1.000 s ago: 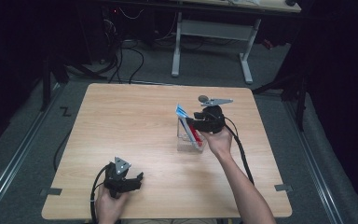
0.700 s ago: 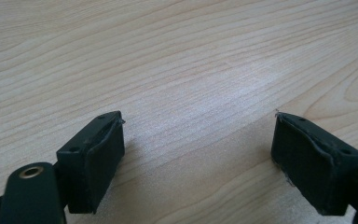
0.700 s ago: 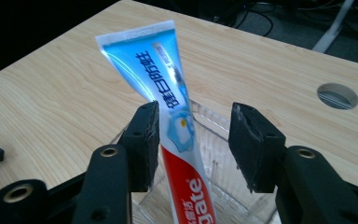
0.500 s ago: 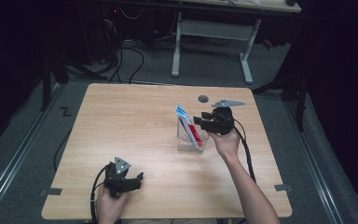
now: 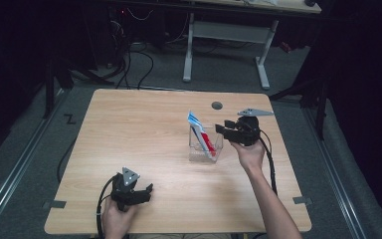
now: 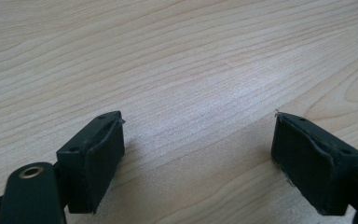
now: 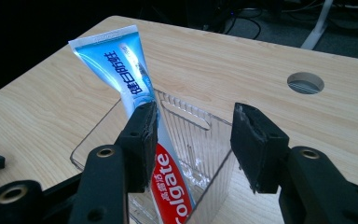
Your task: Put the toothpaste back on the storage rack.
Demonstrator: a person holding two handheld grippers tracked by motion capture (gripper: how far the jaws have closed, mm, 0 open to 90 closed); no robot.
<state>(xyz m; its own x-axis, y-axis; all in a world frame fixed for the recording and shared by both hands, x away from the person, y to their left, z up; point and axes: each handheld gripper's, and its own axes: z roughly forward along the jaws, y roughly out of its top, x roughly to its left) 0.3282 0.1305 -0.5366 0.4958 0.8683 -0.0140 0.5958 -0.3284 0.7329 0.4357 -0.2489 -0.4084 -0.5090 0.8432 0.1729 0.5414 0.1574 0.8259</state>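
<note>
A red, white and blue toothpaste tube (image 5: 200,130) (image 7: 121,65) stands tilted in a clear plastic container (image 5: 218,144) (image 7: 186,116) at mid-table, its blue crimped end sticking out at the upper left. My right gripper (image 5: 221,129) (image 7: 196,121) hovers just right of the container and points at it. Its jaws have just been opening and stand apart with nothing gripped; the container wall shows through the gap. My left gripper (image 5: 148,191) (image 6: 198,135) rests open on the bare wooden table (image 5: 129,129) near the front left edge.
A round cable hole (image 5: 217,105) (image 7: 305,82) sits in the tabletop behind the container. Cables trail from both grippers toward the front edge. A white-legged desk (image 5: 224,35) stands on the dark floor beyond the table.
My right gripper has drawn back to the right, off the container, and its jaws stand wider. The tube stays leaning in the container. The left gripper has not moved.
</note>
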